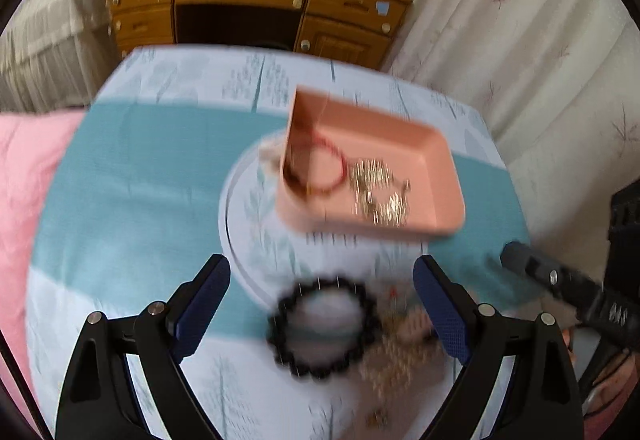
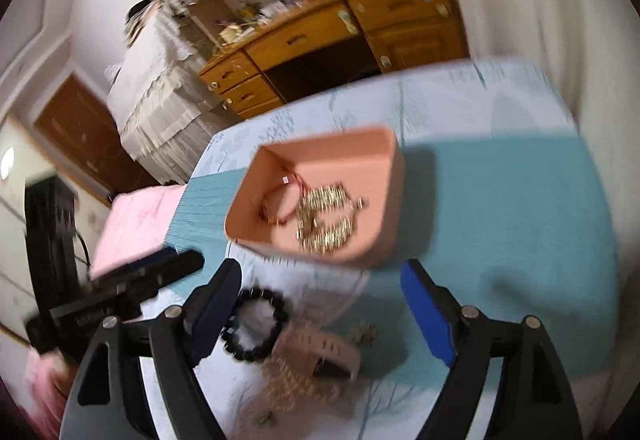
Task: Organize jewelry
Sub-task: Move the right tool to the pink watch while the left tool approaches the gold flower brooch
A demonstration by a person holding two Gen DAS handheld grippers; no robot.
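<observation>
Left gripper (image 1: 322, 280): I read jaws wide, nothing between pads. Black bead bracelet (image 1: 322, 328) flat on bedspread (image 1: 140, 179), just below fingertips, centred in gap. Right gripper (image 2: 320, 276): also spread, empty; same bracelet sits against its left finger (image 2: 214, 312). Left hand better aligned. Pink tray (image 1: 400, 143) beyond, holding red cord bracelet (image 1: 326, 171) and gold chain (image 1: 380, 195).
</observation>
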